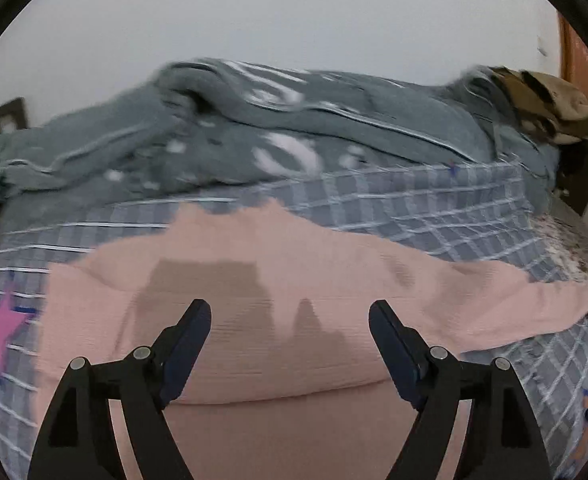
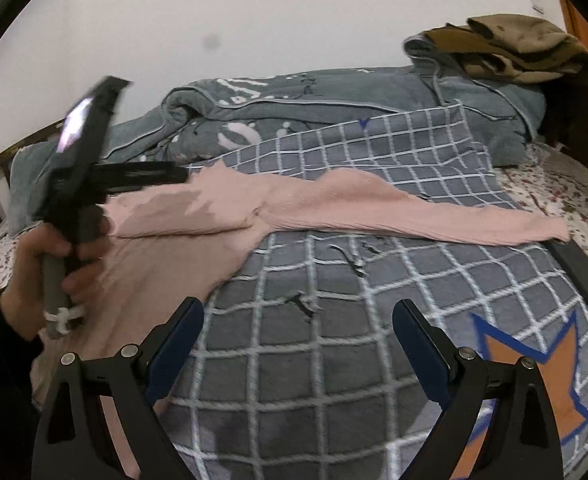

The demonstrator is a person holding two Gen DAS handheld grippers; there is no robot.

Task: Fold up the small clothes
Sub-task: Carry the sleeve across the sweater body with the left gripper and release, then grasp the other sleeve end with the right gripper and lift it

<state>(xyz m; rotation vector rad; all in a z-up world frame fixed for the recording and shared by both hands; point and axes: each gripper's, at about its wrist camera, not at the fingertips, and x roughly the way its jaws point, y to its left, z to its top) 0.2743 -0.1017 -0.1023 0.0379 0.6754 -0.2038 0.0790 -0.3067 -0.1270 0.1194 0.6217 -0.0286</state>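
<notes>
Grey checked blanket (image 2: pixel 334 360) covering the bed, white grid lines, orange star (image 2: pixel 534 380). Pink garment (image 2: pixel 294 208) spread flat across it, apparently partly folded, though blurred. Left gripper (image 1: pixel 289 316) above the pink cloth, fingers released, nothing between. Right gripper (image 2: pixel 298 316) over blanket, fingers apart, empty.
</notes>
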